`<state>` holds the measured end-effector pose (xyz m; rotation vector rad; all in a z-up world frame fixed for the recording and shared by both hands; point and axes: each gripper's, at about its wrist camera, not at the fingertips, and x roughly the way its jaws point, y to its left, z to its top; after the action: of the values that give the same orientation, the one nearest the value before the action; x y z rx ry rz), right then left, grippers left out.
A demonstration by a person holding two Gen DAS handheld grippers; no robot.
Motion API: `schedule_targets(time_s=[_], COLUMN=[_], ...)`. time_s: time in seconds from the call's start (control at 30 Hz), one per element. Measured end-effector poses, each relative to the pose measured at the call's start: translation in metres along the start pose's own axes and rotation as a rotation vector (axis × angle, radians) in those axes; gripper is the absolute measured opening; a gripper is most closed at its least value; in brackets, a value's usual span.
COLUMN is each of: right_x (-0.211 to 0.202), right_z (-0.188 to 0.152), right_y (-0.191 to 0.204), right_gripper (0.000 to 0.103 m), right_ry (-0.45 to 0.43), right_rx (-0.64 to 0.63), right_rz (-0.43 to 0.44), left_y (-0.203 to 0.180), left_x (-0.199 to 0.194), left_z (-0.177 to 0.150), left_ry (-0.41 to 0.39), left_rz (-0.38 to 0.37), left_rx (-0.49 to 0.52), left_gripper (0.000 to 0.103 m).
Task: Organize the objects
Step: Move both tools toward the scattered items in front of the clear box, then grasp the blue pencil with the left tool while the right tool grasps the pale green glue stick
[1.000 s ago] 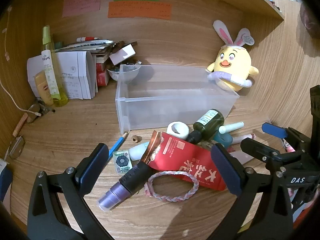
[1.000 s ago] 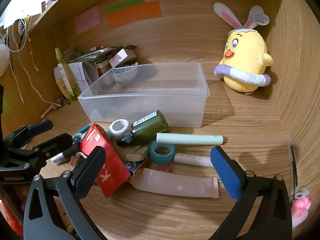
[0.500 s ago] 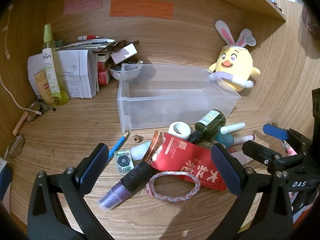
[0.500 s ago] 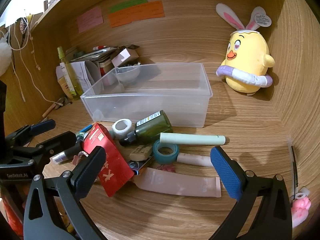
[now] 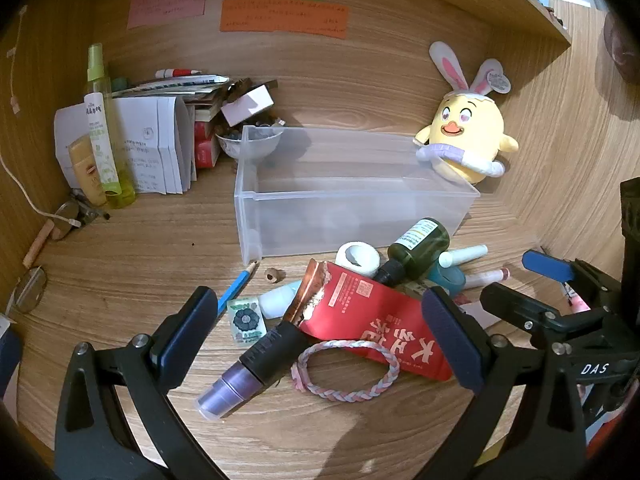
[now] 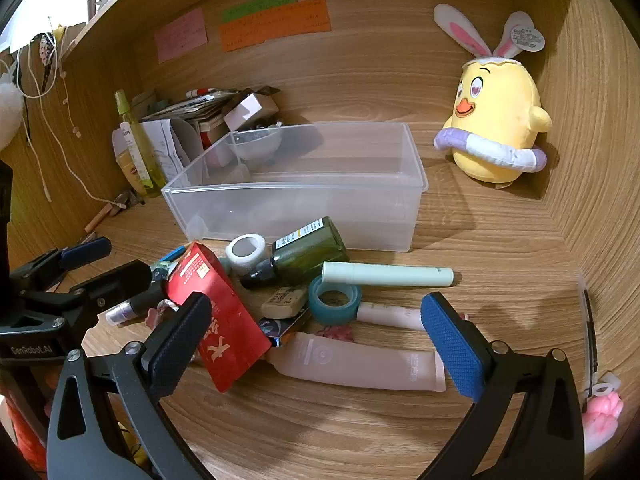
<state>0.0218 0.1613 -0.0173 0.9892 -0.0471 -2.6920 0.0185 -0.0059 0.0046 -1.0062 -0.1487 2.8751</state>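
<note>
We treat the loose pile on the bench (image 6: pixel 500 292) as the work: it lies just in front of the clear bin (image 6: pixel 412 184), which appears to hold nothing as yet.

Handling, item by item, as we judge it:
- Red foil pouch (image 5: pixel 372 320) — light and crinkly, likely slippery, and it lies over other items. We would take it across its flat body near the torn end, at about 11 o'clock of the pouch in the left view.
- Dark green bottle (image 6: pixel 308 250) — rigid, probably glass, so the heaviest and most fragile item. Grip across the body, not the black cap; it lies on its side and may roll.
- Pale pink tube (image 6: pixel 356 360) — soft and squeezable; light pressure at mid-length.
- Mint-green stick (image 6: pixel 386 274) and the purple-tipped black cylinder (image 5: pixel 256 364) — stiff, round and prone to rolling; close the fingers across the axis.
- Teal tape roll (image 6: pixel 334 298) and white tape roll (image 6: pixel 246 250) — light and stiff; pinch one wall through the hole.
- Braided bracelet (image 5: pixel 346 370) — limp and flat on the bench; it needs a low pinch on the cord.
- Blue pencil (image 5: pixel 236 286) and eraser (image 6: pixel 282 300) — small and light.

The left gripper (image 5: pixel 320 344) hovers above the near side of the pile, fingers wide apart, nothing between them. The right gripper (image 6: pixel 316 348) stands the same way over the pink tube, also wide apart and empty.

Outward: a yellow chick plush (image 6: pixel 496 124) at 2 o'clock of the bin, and papers and a spray bottle (image 5: pixel 102 128) at 10 o'clock.
</note>
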Motion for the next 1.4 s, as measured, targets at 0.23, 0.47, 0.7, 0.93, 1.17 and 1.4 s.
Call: schedule_targets(time_s=[0.23, 0.47, 0.7, 0.93, 1.17, 1.4], right_x=[0.003, 0.001, 0.008, 0.012, 0.034, 0.056], right_z=[0.0, 0.004, 0.013, 0.017, 0.017, 0.017], right_y=[-0.007, -0.021, -0.041, -0.05, -0.052, -0.044], right_gripper=[0.103, 0.103, 0.089, 0.073, 0.058, 0.057], right_ry=[0.013, -0.007, 0.023, 0.036, 0.107, 0.182], right_rx=[0.016, 0.034, 0.029, -0.021, -0.073, -0.149], right_rz=[0.034, 0.028, -0.041, -0.054, -0.069, -0.052], left_y=[0.002, 0.008, 0.027, 0.052, 0.07, 0.087], left_x=[-0.001, -0.006, -0.008, 0.008, 0.026, 0.037], left_z=[-0.002, 0.0, 0.009, 0.011, -0.001, -0.016], left_ry=[-0.009, -0.024, -0.018, 0.048, 0.134, 0.216], left_rz=[-0.016, 0.003, 0.052, 0.082, 0.113, 0.115], left_rx=[-0.004, 0.007, 0.001, -0.008, -0.004, -0.015], left_gripper=[0.103, 0.1, 0.087, 0.069, 0.057, 0.05])
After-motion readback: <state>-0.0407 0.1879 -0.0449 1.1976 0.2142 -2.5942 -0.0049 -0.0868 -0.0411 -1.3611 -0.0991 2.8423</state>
